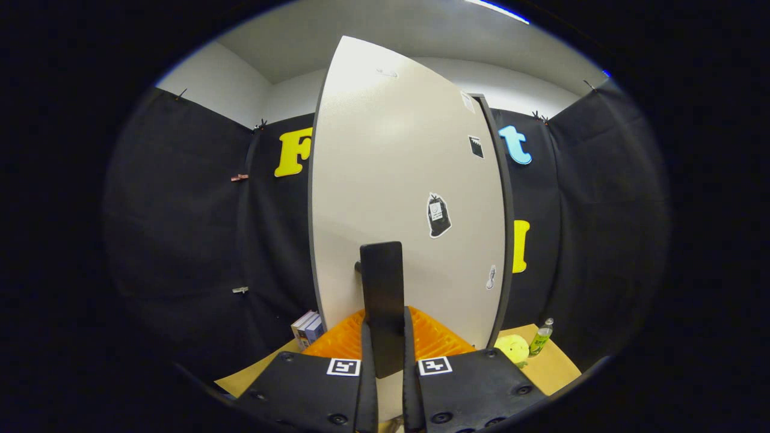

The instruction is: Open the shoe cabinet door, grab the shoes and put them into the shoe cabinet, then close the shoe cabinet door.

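Gripper view: the gripper (385, 349) was clamped on the one dark handle (381, 300) of the shoe cabinet door (391, 180).

Both fingers pressed the upright handle between them, with the pale door standing just beyond. Three stickers (438, 214) showed on the door. Beside its lower edge sat one yellow ball (512, 347) and one green bottle (541, 338); on the other side, two small boxes (307, 328).
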`<state>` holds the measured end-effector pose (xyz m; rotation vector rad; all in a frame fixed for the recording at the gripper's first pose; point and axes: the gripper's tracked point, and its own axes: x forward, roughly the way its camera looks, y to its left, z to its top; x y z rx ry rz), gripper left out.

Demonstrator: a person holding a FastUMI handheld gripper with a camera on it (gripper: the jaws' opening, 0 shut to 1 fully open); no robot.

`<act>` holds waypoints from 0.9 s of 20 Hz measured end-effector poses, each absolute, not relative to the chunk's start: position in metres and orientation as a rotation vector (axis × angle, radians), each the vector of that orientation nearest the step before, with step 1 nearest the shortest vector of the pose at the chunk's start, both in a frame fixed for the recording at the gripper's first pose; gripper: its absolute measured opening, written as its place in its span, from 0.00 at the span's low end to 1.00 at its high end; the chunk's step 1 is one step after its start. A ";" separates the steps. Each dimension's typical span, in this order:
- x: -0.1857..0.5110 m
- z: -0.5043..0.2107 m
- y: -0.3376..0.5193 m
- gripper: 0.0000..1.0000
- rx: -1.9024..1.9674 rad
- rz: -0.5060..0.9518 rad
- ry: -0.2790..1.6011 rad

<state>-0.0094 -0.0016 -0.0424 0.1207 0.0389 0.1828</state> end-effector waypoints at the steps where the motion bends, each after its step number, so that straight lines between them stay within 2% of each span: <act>1: -0.014 -0.043 -0.009 0.20 0.129 0.173 0.042; 9: -0.051 -0.045 -0.088 0.19 0.131 0.044 0.053; 10: -0.056 -0.046 -0.101 0.15 0.128 0.028 0.053; 17: -0.058 -0.050 -0.171 0.14 0.105 -0.086 0.091; 18: -0.062 -0.050 -0.184 0.10 0.101 -0.096 0.095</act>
